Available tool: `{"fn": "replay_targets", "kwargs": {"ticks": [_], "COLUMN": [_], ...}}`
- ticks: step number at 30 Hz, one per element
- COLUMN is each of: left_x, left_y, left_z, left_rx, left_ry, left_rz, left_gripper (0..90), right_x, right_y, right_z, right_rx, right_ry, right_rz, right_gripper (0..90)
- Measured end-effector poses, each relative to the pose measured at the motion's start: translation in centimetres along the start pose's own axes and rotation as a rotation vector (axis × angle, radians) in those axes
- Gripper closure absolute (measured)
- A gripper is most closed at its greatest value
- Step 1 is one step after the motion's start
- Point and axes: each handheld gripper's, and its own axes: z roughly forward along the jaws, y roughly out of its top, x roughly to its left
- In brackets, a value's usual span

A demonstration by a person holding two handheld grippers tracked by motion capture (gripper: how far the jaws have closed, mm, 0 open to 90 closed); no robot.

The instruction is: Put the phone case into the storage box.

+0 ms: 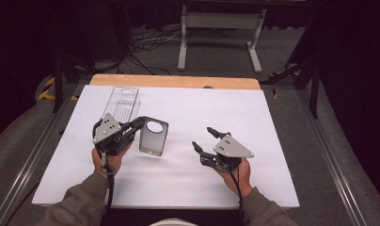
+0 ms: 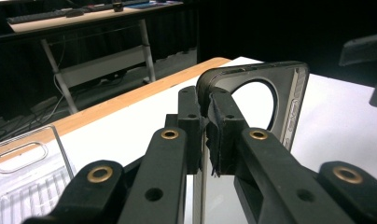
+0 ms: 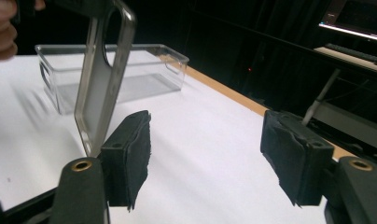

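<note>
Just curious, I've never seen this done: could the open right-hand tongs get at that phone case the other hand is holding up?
Probably yes. The right tongs stand open, and bare white table lies between them and the phone case, whose near edge hangs free while the left tongs pinch its far edge.

The setting was a lab or test workshop. A wooden-edged worktable covered with a white sheet (image 1: 178, 179) stood on grey carpet (image 1: 216, 56), flanked by metal floor rails (image 1: 329, 155) and black curtains (image 1: 357, 47). Loose black cables (image 1: 141, 47) lay beside a white metal desk frame (image 1: 221, 21). A second desk bearing a dark keyboard (image 2: 42, 17) stood behind.
</note>
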Motion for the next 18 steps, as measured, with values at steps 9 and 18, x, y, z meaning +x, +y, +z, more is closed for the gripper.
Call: {"fn": "replay_targets", "kwargs": {"ticks": [9, 18], "left_x": [0.4, 1.0], "left_y": [0.1, 0.5], "left_z": [-0.3, -0.7], "left_rx": [-0.014, -0.033], "left_ry": [0.018, 0.045], "left_rz": [-0.006, 0.003], "left_gripper": [84.5, 84.7], "right_x": [-1.0, -1.6], "right_y": [-1.8, -3.2], "right_z": [-2.4, -3.5], "right_rx": [0.041, 0.067], "right_ry": [-0.045, -0.077], "right_rz": [0.006, 0.008], "right_gripper": [32.4, 32.2]}}
